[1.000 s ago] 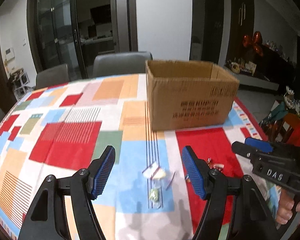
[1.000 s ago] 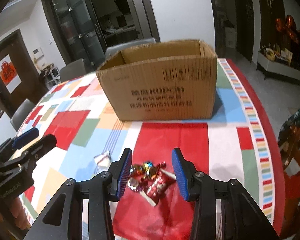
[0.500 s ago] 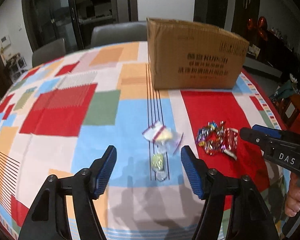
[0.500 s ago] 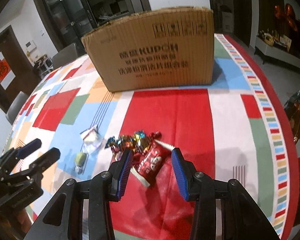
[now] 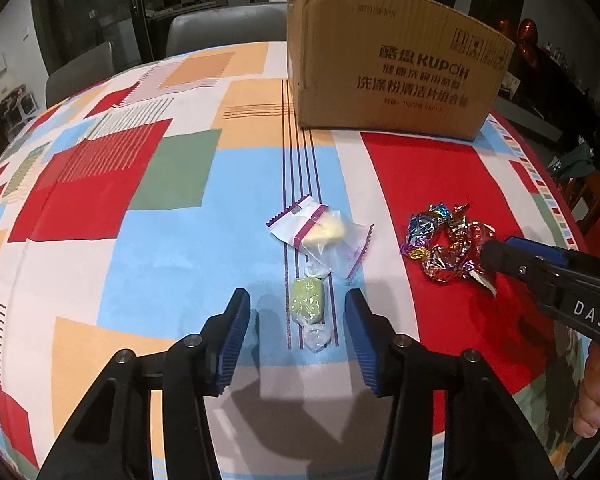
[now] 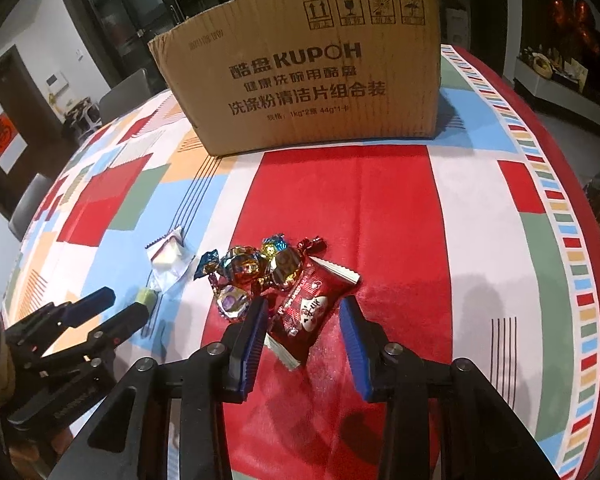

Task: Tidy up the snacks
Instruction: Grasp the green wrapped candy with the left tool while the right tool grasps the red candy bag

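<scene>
L wrist view: left gripper (image 5: 296,316) low over the desk (image 5: 160,272), jaws have just been closing w/ the green candy (image 5: 308,302) between them, but gaps show both sides, pads not on it yet, so narrow and not gripping. The candy is a soft-looking lime lump in clear twisted wrap, lying on the blue patch, near centre. Just beyond it, touching or nearly so, a clear pouch (image 5: 320,234) w/ purple stripes and a pale yellow block inside, crinkly film, zigzag ends. To the right, a heap of foil sweets (image 5: 444,244), shiny multicolour twists on the red patch; right gripper's fingers come in from the right edge over that heap. Far centre-right, the cardboard box (image 5: 392,80), corrugated, printed, top open; inside not visible. R wrist view: right gripper (image 6: 304,324) straddles the red packet (image 6: 308,308), a glossy pillow-shaped wrapper w/ serrated white ends; jaws narrow, slight gap each side, not clamped from what shows. Foil sweets (image 6: 256,268) sit just beyond, touching the packet's far end. Clear pouch (image 6: 168,256) further left, green candy (image 6: 146,296) by the left gripper's tips. Box (image 6: 312,76) far, centre. Progress, my read: early. Every snack in view is on the cloth, nothing lifted; presumably all go in the box, so both first picks and the rest remain.
</scene>
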`<control>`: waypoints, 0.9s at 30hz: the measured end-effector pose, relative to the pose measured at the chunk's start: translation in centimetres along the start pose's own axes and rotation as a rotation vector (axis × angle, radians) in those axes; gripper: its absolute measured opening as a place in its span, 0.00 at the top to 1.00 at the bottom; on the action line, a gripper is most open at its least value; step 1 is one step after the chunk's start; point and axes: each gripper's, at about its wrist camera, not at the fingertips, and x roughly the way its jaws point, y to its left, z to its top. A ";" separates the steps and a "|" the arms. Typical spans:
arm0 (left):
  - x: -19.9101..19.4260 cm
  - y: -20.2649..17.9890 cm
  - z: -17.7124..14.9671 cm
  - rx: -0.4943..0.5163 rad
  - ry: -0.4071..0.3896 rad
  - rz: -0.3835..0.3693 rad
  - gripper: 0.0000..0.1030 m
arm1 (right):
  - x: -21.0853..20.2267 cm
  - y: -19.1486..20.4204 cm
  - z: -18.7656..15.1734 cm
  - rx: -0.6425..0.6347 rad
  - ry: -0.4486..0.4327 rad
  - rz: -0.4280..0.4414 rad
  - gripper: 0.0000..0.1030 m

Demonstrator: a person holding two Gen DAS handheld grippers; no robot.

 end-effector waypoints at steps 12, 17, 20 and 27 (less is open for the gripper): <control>1.4 -0.2 0.4 -0.004 0.022 -0.005 0.74 | 1.3 0.2 0.6 -0.020 0.015 -0.010 0.68; 1.4 -0.2 0.3 -0.003 0.020 -0.014 0.80 | 1.3 0.3 0.5 -0.030 0.006 -0.009 0.73; 1.3 -0.2 0.3 -0.008 0.019 -0.021 0.81 | 1.1 0.4 0.4 -0.038 0.000 -0.013 0.76; -0.6 -0.8 0.4 0.000 -0.023 -0.033 0.81 | -0.3 0.0 -0.1 -0.028 -0.023 0.000 0.76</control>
